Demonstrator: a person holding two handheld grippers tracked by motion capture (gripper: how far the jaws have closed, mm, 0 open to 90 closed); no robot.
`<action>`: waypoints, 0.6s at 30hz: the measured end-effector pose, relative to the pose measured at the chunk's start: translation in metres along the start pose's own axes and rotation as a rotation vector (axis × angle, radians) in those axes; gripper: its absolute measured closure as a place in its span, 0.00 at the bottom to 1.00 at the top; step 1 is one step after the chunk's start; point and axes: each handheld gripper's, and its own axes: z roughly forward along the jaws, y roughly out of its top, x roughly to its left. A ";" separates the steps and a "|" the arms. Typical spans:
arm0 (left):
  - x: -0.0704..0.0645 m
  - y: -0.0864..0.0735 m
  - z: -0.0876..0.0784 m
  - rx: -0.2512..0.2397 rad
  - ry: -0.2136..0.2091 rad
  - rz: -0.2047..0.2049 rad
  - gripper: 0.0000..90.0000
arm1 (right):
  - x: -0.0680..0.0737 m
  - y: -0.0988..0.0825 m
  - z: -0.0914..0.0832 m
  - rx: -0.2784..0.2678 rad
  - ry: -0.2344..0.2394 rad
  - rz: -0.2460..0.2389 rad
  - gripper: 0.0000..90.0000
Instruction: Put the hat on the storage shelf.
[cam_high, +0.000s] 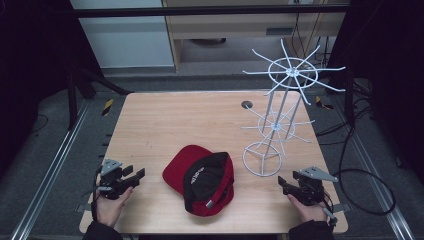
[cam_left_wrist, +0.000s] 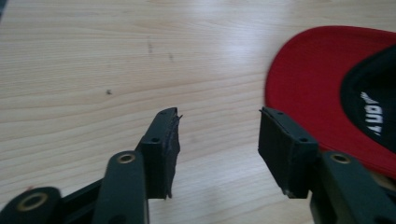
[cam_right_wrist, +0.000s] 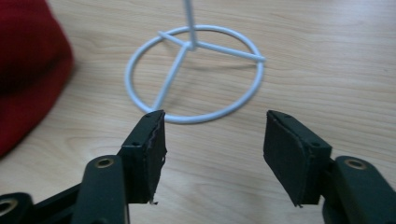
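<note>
We judged this the opening step — nothing was gripped yet, and the work that the layout pointed to was getting the red cap (cam_high: 202, 181) onto the white wire rack (cam_high: 280, 112). The cap lay upside down near the front middle of the bench (cam_high: 165, 125), its black lining facing up and its brim pointing away to the left, with the rack standing upright just beside it to the right, its ring base on the wood and its prongs bare. Our left tool (cam_high: 134, 174) sat at the front left edge, held low in a hand (cam_high: 107, 205) with the forearm coming in from below; its jaws stood wide with only bare wood between them, aimed toward the cap's brim, which was near but apart from the right jaw in the left gripper view (cam_left_wrist: 218, 135). Our right tool (cam_high: 284, 184) mirrored it at the front right, also wide and empty, pointing at the rack's ring base (cam_right_wrist: 194, 74) with the cap off to its left. Both were roughly level and close to the surface. The next move, as we read it, called for one tool to close in on the brim or the cap's edge and pinch the thin fabric cleanly — a shallow bite could let it slip.
</note>
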 end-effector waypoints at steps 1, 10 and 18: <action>-0.005 0.000 0.000 0.001 -0.010 0.004 0.56 | 0.003 0.000 -0.001 -0.002 0.007 -0.008 0.45; -0.029 0.000 -0.003 0.018 -0.078 0.027 0.73 | 0.034 0.005 -0.004 -0.006 0.098 -0.053 0.47; -0.052 0.002 -0.001 0.030 -0.141 0.070 0.80 | 0.076 0.019 -0.001 -0.020 0.214 -0.095 0.44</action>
